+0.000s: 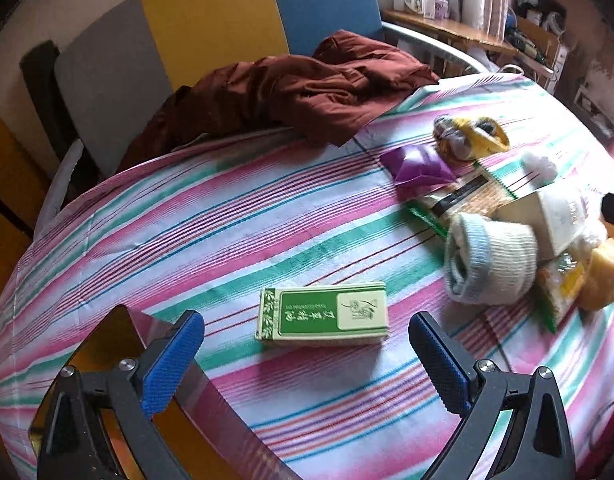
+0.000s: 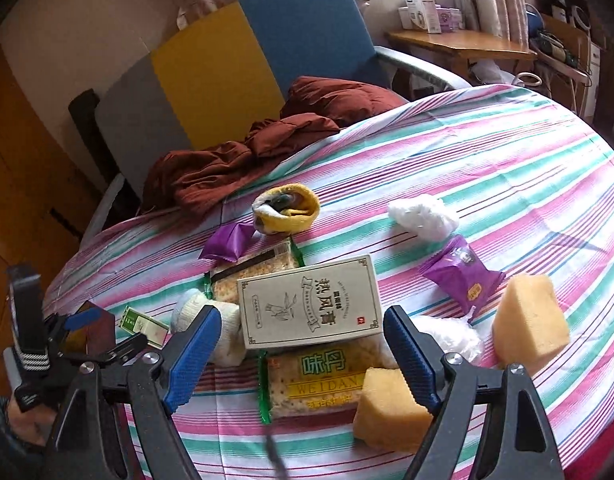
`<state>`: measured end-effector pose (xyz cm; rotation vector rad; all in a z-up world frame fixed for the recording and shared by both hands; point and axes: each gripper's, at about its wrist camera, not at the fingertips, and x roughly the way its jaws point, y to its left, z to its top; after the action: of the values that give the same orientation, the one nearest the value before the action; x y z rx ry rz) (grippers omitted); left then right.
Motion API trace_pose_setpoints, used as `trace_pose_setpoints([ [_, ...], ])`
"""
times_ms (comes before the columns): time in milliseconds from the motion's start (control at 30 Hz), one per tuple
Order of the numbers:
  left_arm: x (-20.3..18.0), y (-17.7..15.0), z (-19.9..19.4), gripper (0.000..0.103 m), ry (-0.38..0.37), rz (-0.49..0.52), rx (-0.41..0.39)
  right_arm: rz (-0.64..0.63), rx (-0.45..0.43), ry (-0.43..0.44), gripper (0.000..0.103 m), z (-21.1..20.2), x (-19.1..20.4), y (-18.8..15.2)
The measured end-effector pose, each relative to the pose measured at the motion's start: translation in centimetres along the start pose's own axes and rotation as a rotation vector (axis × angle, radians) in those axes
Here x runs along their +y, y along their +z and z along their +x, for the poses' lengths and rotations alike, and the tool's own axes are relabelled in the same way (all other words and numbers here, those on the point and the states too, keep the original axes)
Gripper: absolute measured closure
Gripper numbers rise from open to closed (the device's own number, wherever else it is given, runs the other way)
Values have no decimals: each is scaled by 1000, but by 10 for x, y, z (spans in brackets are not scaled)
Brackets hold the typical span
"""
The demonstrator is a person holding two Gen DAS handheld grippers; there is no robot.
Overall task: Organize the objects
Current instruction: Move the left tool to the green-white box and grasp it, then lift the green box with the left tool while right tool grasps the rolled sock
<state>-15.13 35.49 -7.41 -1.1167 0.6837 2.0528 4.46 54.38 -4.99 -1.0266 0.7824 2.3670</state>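
On striped tablecloth [image 1: 267, 208]: green box [image 1: 323, 314] | both tongs [image 1: 307, 344] [image 2: 303, 344] agape, empty | colour-block chair [image 1: 211, 20] behind

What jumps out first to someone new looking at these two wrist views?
The pink-and-green striped tablecloth fills both views, with a cluttered pile on it: a pale box lies over cracker packs, yellow sponges to its right. Apart from the pile, a green box lies alone between the open left gripper fingers. A rust-red garment is heaped at the table's far edge.
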Motion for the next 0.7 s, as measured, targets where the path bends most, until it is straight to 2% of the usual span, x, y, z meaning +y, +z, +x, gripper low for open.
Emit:
trace_pose_setpoints([
  [167,2,4,12,1,-24,-11,28,9,-17,-11,18,-2,-3,2],
  [233,1,5,16,15,-28,-14,34,32,-20,-17,18,-2,-8,3],
  [267,0,5,18,30,-37,-13,43,40,-18,-22,18,-2,-10,4],
  [400,-5,0,17,31,-65,-7,22,96,-21,-29,18,-1,-23,7],
  [500,-7,-4,4,31,-65,-12,-21,111,-14,-23,18,0,-26,7],
  [700,1,-15,-44,31,-112,-112,-127,34,-8,32,18,0,-8,4],
])
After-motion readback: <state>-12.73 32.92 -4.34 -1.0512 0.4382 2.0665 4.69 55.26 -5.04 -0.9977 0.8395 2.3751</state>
